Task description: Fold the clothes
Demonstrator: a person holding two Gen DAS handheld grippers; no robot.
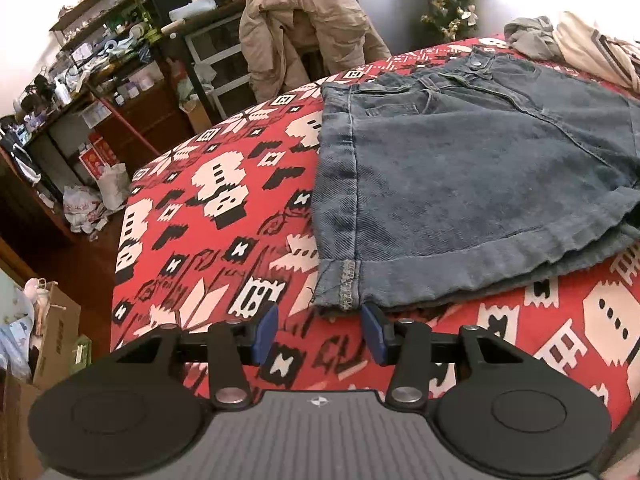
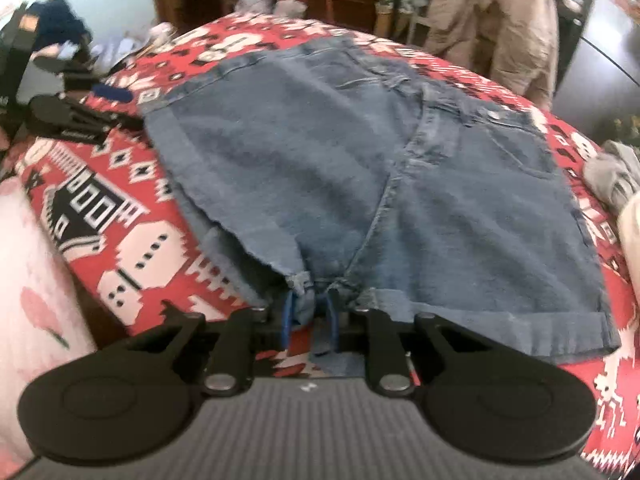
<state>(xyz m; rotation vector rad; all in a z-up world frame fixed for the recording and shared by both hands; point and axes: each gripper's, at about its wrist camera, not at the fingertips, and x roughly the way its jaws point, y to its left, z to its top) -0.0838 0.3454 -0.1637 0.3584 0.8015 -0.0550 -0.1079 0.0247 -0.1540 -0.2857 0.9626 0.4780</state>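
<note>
Blue denim shorts [image 1: 460, 184] lie flat on a red patterned blanket [image 1: 224, 200], waistband at the far side. My left gripper [image 1: 320, 320] is open, its blue pads just in front of the shorts' near-left hem corner, not gripping it. In the right wrist view the shorts [image 2: 360, 168] spread across the blanket. My right gripper [image 2: 310, 316] has its blue pads closed on the crotch hem of the shorts. The left gripper shows there at the far left [image 2: 80, 120].
A tan jacket [image 1: 304, 28] hangs on a chair beyond the bed. Cluttered shelves [image 1: 92, 60] and bags stand at left. Grey and cream clothes [image 1: 560, 44] lie at the bed's far right. A pale pink pillow [image 2: 36, 300] sits at left.
</note>
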